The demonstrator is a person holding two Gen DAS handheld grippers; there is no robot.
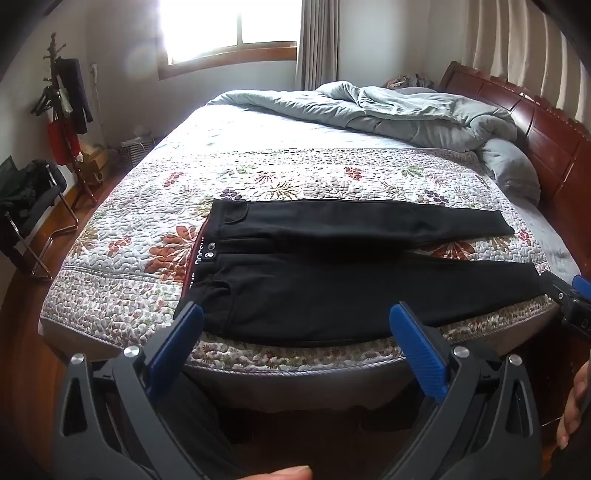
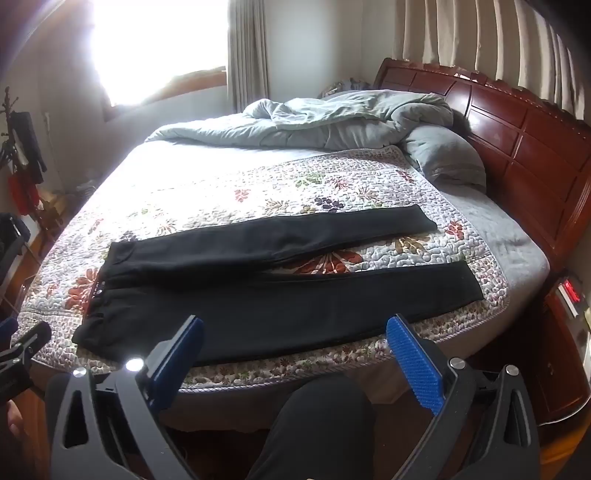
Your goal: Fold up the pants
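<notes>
You are looking at a big bed with a flowery quilt on top. A dark red wooden headboard stands at the right end of the bed. A gray-green comforter lies bunched up on the far side, and a gray pillow rests by the headboard.

The black pants lie flat on the quilt, near the edge of the bed closest to you. The waist is on the left and the two legs run to the right. The legs are spread a little apart, so some quilt shows between them. The near leg sits right by the bed's edge.

Your left claw is spread wide and holds nothing. It hangs in front of the bed's edge, by the waist end of the pants. Your right claw is spread wide too, and it holds nothing. It hangs in front of the near leg.

A coat rack with clothes stands far off on the left, by the window.
</notes>
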